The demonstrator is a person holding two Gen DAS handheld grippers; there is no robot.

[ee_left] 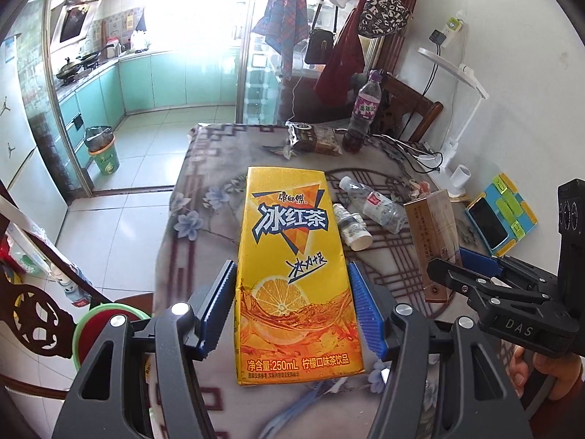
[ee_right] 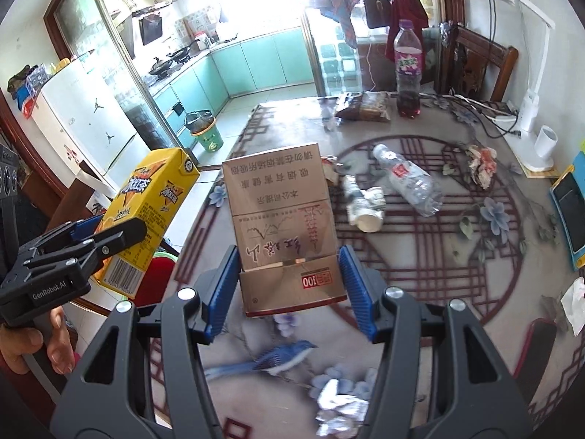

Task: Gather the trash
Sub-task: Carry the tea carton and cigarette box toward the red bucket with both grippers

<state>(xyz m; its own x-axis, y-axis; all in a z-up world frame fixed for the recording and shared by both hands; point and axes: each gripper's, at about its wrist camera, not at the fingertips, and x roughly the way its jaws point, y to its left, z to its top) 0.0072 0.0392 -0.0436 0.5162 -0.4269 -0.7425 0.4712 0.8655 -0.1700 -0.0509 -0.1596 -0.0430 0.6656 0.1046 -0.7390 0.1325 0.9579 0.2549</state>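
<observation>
Left gripper [ee_left: 292, 307] is clamped on the yellow tea carton [ee_left: 292, 267], right gripper [ee_right: 289, 289] pinches the gold cigarette box [ee_right: 285, 234], both above the table [ee_right: 420, 256].

A white desk lamp [ee_left: 471, 84] stands at the far right edge of the table [ee_left: 204, 168], with a white cup [ee_left: 459, 179] near its base. A phone [ee_left: 488, 225] lies on a blue and green case beside the wall. A wooden chair [ee_right: 486, 62] stands behind the table. In the kitchen, a white fridge [ee_right: 84, 117] stands next to turquoise cabinets [ee_left: 164, 80]. A plaid cloth [ee_left: 285, 11] and a black bag [ee_left: 320, 44] hang near the door.
</observation>
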